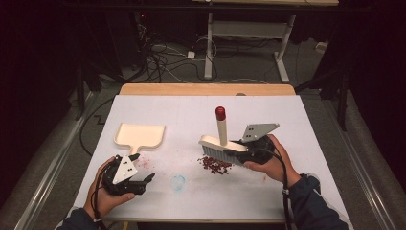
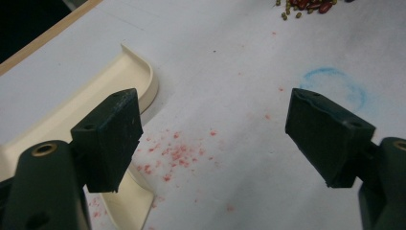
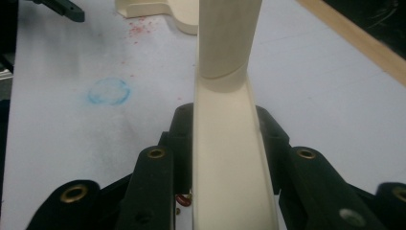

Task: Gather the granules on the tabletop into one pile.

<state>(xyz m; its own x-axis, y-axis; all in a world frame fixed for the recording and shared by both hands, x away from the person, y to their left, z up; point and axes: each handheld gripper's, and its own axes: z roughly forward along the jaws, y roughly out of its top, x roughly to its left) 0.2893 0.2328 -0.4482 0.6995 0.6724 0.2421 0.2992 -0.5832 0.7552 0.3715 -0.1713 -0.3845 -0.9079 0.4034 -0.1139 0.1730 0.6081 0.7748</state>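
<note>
A cream hand brush (image 1: 223, 143) with an upright handle and a red cap stands on the white table, bristles down beside a small pile of red beans (image 1: 214, 164). My right gripper (image 1: 239, 152) is shut on the brush's head. In the right gripper view the brush (image 3: 230, 143) is pinched between the black jaws of my right gripper (image 3: 225, 139). A cream dustpan (image 1: 140, 135) lies flat at the left. My left gripper (image 1: 143, 166) is open just in front of the pan's handle. In the left gripper view my left gripper (image 2: 215, 139) holds nothing, with the dustpan (image 2: 95, 105) at its left.
A blue ring mark (image 1: 178, 182) and red smudges (image 2: 177, 153) stain the table between the hands. A wooden strip (image 1: 206, 89) borders the far edge. Beyond it are floor cables and a desk frame (image 1: 282, 52).
</note>
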